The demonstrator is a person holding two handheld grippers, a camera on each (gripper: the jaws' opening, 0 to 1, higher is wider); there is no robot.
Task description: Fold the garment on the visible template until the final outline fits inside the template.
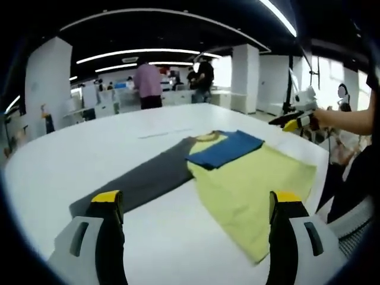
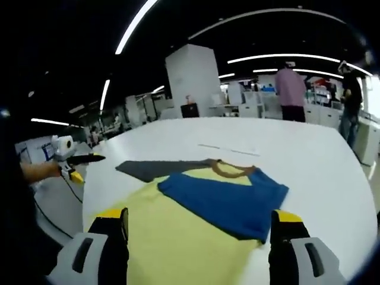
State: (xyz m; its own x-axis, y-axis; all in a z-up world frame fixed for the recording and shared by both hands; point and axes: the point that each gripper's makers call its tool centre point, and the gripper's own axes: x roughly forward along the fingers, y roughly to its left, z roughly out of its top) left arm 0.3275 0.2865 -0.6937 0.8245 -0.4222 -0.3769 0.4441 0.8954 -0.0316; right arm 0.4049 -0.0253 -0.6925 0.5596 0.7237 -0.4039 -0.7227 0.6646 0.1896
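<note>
Two tools hang above the desk [image 1: 71, 160], left tool [image 1: 196, 205] and right tool [image 2: 199, 222] spread wide, holding nothing, near the shirt [image 1: 249, 184].

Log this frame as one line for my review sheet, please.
stage: mid-fold | yellow shirt flat on white table, blue sleeve folded in | grey template partly uncovered | left claw open | right claw open

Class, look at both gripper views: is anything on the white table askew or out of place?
Yes. The yellow garment lies beside the dark grey template rather than on it, covering only its end near the collar. One blue sleeve is folded across the chest.
</note>
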